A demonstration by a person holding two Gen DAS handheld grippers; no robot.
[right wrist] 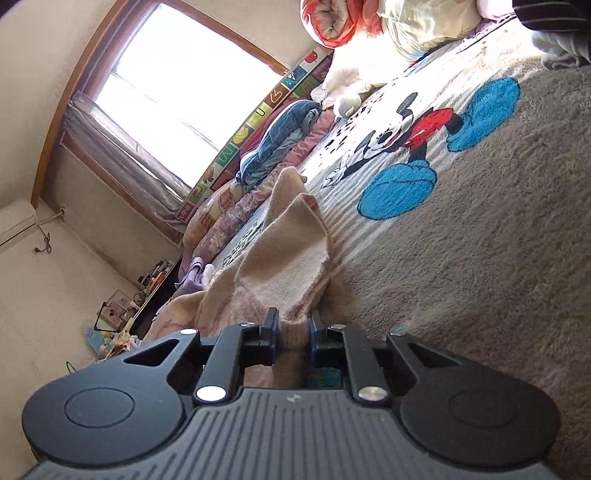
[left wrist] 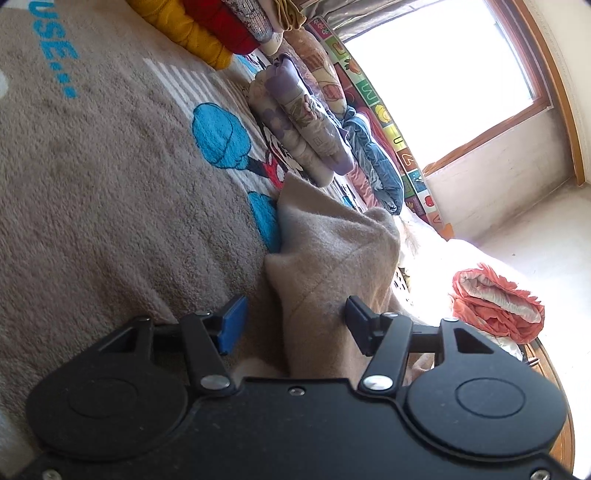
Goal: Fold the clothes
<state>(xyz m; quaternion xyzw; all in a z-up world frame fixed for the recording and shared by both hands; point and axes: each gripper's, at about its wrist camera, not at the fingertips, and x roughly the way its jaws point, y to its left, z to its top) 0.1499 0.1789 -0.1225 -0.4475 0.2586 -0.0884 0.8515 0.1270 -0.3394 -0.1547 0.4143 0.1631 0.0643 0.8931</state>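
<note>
A beige fleece garment (left wrist: pixel 328 251) lies bunched on the grey cartoon blanket (left wrist: pixel 92 192). My left gripper (left wrist: pixel 291 314) stands open, its blue-padded fingers (left wrist: pixel 232 321) on either side of a raised fold of the cloth. In the right wrist view the same beige garment (right wrist: pixel 291 258) rises in a peaked fold, and my right gripper (right wrist: pixel 293 326) is shut on its lower edge, cloth pinched between the pads. The rest of the garment trails off to the left behind the gripper body.
Folded quilts (left wrist: pixel 306 125) and a blue garment (left wrist: pixel 373 158) line the far edge by a colourful play mat (left wrist: pixel 391 129). Yellow and red knitwear (left wrist: pixel 199 29) sits at the top. An orange bundle (left wrist: pixel 498 299) lies to the right. A window (right wrist: pixel 177 85) glares brightly.
</note>
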